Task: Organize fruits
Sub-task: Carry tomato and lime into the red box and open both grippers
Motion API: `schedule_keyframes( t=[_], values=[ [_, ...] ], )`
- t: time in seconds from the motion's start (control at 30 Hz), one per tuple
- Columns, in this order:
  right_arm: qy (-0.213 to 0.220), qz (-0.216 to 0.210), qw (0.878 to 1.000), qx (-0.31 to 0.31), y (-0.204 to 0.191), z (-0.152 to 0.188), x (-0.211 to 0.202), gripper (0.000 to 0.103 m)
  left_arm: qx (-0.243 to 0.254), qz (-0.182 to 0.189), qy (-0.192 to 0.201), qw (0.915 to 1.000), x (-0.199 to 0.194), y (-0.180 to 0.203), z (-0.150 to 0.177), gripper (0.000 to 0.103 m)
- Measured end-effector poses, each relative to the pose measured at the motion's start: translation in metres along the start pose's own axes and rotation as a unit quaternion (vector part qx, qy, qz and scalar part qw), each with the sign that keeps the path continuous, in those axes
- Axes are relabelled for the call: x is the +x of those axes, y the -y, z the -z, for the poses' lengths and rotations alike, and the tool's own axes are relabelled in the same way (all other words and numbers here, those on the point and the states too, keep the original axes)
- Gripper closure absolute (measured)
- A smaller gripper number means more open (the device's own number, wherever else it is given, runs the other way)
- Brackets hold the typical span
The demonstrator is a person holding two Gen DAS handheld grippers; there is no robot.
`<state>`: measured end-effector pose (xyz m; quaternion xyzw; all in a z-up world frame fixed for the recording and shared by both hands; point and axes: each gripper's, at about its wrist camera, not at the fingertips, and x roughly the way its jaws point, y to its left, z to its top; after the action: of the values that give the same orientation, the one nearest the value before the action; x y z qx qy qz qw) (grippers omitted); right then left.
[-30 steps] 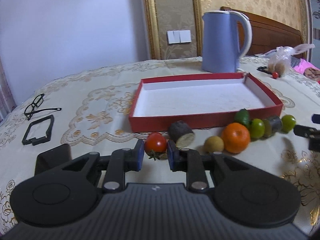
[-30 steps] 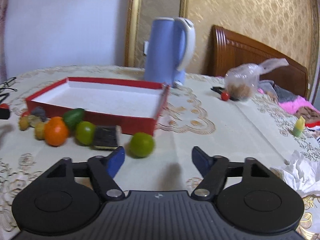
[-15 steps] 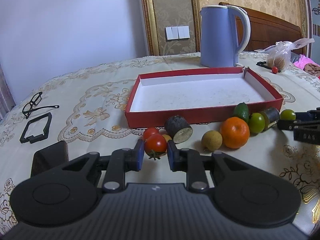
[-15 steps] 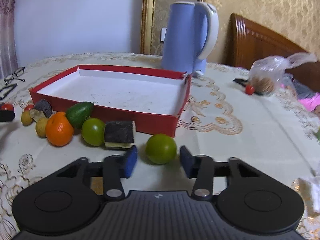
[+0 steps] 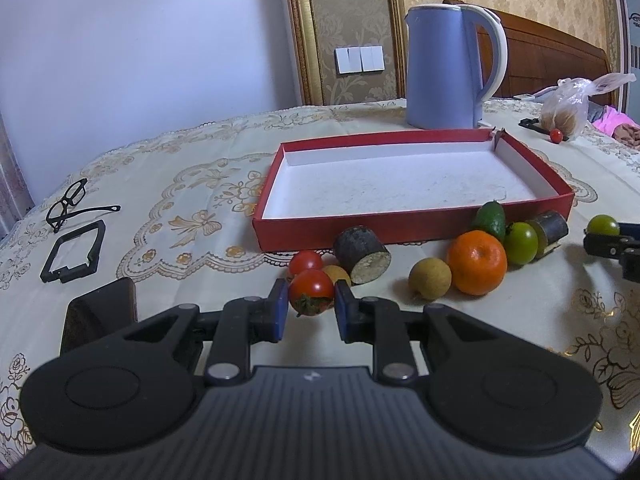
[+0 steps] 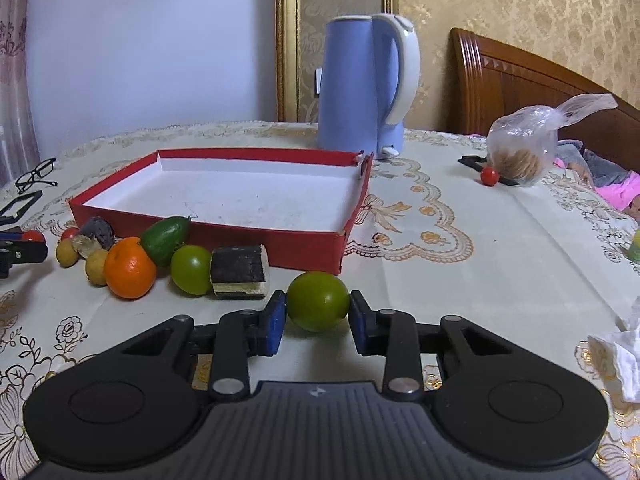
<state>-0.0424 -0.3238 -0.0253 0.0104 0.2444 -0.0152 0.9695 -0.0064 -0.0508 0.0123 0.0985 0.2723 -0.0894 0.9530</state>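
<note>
Your left hand-held gripper (image 5: 311,309) clamps a red tomato (image 5: 311,291); your right hand-held gripper (image 6: 317,315) clamps a green fruit (image 6: 317,301), the red box (image 6: 280,237) at eleven o'clock.

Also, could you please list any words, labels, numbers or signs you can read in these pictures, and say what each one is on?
No words or numbers can be read.
Small lightning-bolt mark, no letters: on the body of the left gripper and of the right gripper.
Dark bar-like marks on a panel at the far right edge: too blurred to read.
</note>
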Motion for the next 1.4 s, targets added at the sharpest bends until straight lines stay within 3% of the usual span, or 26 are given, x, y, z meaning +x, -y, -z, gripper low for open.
schedule_keyframes(
  t=[0.37,0.6,0.87,0.93,1.0,1.07,1.17,1.3,1.4],
  values=[
    [0.021,-0.01,1.0,-0.004,-0.002,0.003,-0.019,0.07,0.02,-0.009,0.002,0.9998,0.02,0.012,-0.035,0.08],
    [0.031,-0.014,0.999,0.001,0.0,0.005,-0.027,0.07,0.034,-0.046,-0.011,0.9983,0.069,0.032,-0.07,0.079],
    [0.03,-0.018,0.999,0.001,0.001,0.008,-0.028,0.07,0.017,-0.061,-0.044,0.997,0.121,0.031,-0.099,0.078],
    [0.03,-0.019,0.999,0.001,0.001,0.009,-0.028,0.07,0.003,-0.063,-0.043,0.9971,0.119,0.024,-0.096,0.07],
    [0.031,-0.019,0.999,0.001,0.001,0.009,-0.028,0.07,-0.028,-0.056,-0.027,0.9977,0.108,0.009,-0.091,0.047],
    [0.031,-0.019,0.999,0.001,0.001,0.009,-0.028,0.07,-0.07,-0.063,-0.006,0.9955,0.092,-0.011,-0.08,0.032],
    [0.033,-0.023,0.999,0.002,-0.002,0.008,-0.028,0.07,-0.117,-0.076,0.016,0.9901,0.069,-0.033,-0.059,0.025],
    [0.035,-0.033,0.999,0.0,-0.009,0.006,-0.027,0.07,-0.164,-0.069,0.045,0.9831,0.049,-0.055,-0.03,0.008],
    [0.035,-0.036,0.999,-0.003,-0.015,0.002,-0.023,0.07,-0.199,-0.059,0.06,0.9763,0.046,-0.07,-0.017,0.005]
  ],
)
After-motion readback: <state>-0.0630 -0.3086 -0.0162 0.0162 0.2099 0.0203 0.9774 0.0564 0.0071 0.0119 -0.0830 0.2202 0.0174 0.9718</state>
